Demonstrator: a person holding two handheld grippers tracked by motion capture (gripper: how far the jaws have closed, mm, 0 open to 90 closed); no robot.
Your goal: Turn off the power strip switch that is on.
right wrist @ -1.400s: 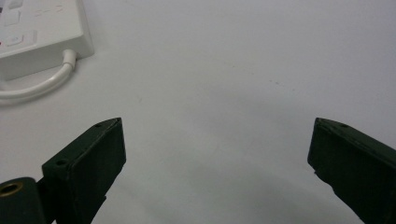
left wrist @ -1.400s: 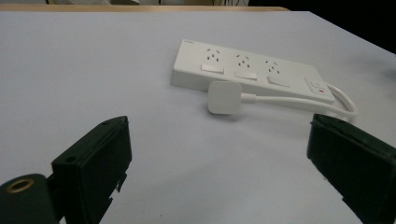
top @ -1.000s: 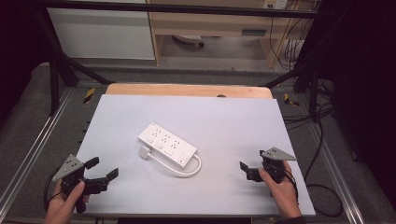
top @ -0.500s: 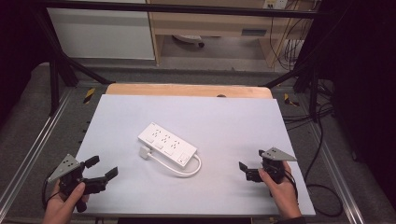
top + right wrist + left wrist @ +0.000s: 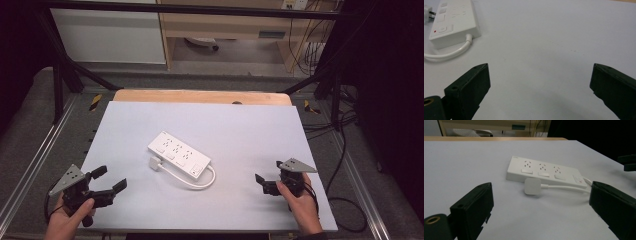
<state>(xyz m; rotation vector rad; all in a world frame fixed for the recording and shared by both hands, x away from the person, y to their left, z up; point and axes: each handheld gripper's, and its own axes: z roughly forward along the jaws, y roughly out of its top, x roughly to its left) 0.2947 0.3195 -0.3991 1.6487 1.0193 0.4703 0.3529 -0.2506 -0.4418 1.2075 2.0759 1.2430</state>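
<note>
A white power strip [image 5: 179,155] lies slantwise at the middle of the pale mat [image 5: 240,130], with its white cable [image 5: 200,181] looped back to a white plug [image 5: 155,163] beside it. My left gripper [image 5: 110,178] is at the near left corner, open and empty, pointing at the strip [image 5: 544,171] and the plug [image 5: 532,186]. My right gripper [image 5: 267,171] is at the near right, open and empty, a little right of the cable loop. In the right gripper view the strip's switch end [image 5: 452,20] and the cable [image 5: 449,53] sit at the upper left, beyond the wide-apart jaws.
The mat covers a wooden table whose bare strip [image 5: 200,96] shows at the back. Metal rails [image 5: 30,165] run along both sides. Loose cables [image 5: 345,205] lie on the floor at the right. A white cabinet [image 5: 110,35] stands behind.
My left gripper has drifted a little to the left near the front edge. The right gripper and the power strip have stayed put.
</note>
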